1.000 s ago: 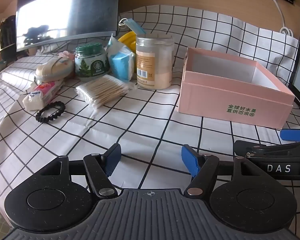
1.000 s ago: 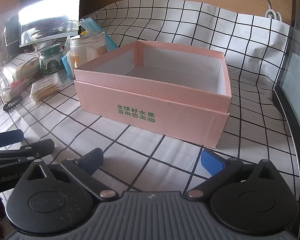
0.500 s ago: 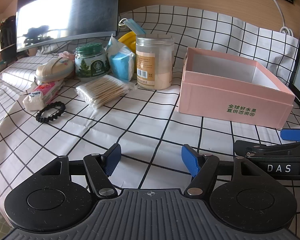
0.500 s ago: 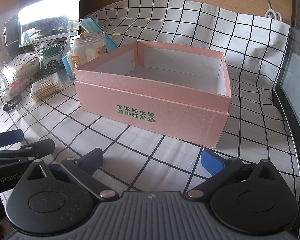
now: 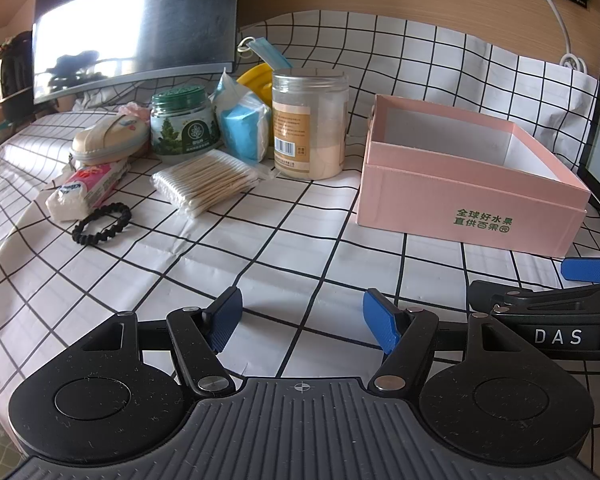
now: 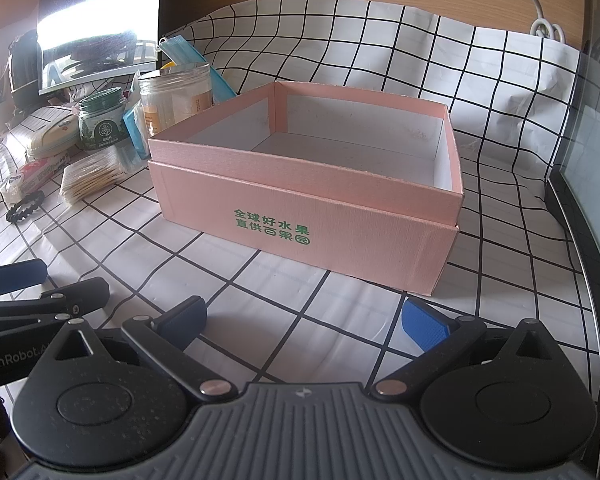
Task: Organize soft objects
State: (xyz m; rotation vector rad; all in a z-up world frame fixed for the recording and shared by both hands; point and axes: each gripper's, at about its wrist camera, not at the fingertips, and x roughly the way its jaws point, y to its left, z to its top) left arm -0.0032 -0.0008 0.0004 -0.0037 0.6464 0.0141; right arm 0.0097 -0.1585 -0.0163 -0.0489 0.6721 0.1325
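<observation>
Landmark: pink box (image 5: 472, 184), open top, nothing inside, standing on the checked tablecloth (image 5: 260, 248) over the table.

Left wrist view only: full clutter row left of the box seen clearly — clear jar (image 5: 309, 124) of pale powder just beside the box's left wall, blue-white packet (image 5: 242, 126) next, green-lidded jar (image 5: 184, 124), beige zip case (image 5: 110, 140), pink tissue pack (image 5: 88, 190), bag of cotton swabs (image 5: 208, 180), black hair tie (image 5: 102, 224) farthest left and nearest the camera. Blue face mask (image 5: 266, 52) poking up behind the jar.

Right wrist view only: box interior and white floor, bare cloth right of the box up to a dark edge (image 6: 580, 240); same clutter small and partly hidden at far left.

Wide open cloth in front of the box, no obstacles; cloth falls away at the table's left edge past the hair tie.

Left gripper (image 5: 302, 322) fingers spread, nothing between, in front of and left of the box, well apart from the soft items. Right gripper (image 6: 304, 318) fingers spread, holding nothing, near the box's front wall.
</observation>
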